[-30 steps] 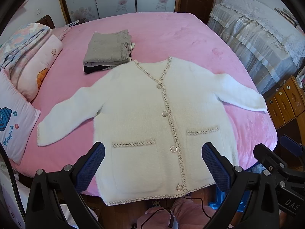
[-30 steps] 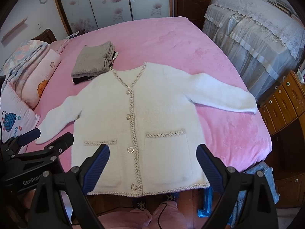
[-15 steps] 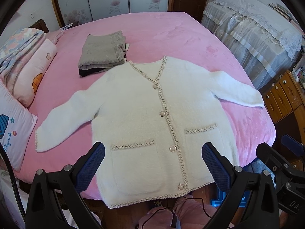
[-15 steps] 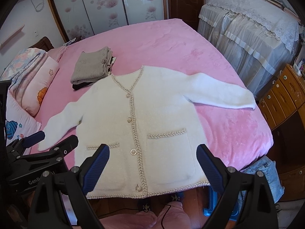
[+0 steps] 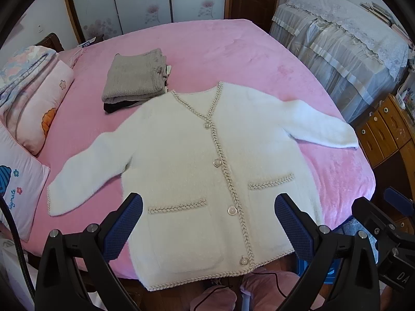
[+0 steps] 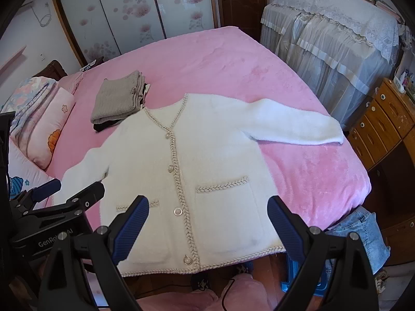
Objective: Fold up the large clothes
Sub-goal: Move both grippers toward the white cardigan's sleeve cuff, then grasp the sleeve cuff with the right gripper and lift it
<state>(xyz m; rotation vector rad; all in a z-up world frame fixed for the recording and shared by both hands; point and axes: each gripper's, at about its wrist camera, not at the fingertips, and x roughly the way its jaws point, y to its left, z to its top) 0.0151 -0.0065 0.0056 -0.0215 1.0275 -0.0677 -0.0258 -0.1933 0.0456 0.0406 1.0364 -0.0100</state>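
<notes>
Cardigan: my white cardigan [image 5: 207, 171] lies flat, face up and buttoned on the pink bed [image 5: 233, 51], sleeves spread wide, hem hanging just over the near edge.
Left claw: my left gripper [image 5: 207, 223] hovers above the hem, fingers wide apart, holding nothing.
Right claw: my right gripper [image 6: 207, 223] hangs likewise released and empty over the right pocket.
Step in hand: I judge nothing is folded yet; a sleeve comes first.
Doing it well: I pinch each cuff [image 6: 334, 134] near its end, carry the sleeve across the chest, and lay it smooth; the fluffy knit may bunch.
Nearby: a folded grey stack [image 5: 135, 80] touches the left shoulder; pillows [image 5: 33, 108] further left.
</notes>
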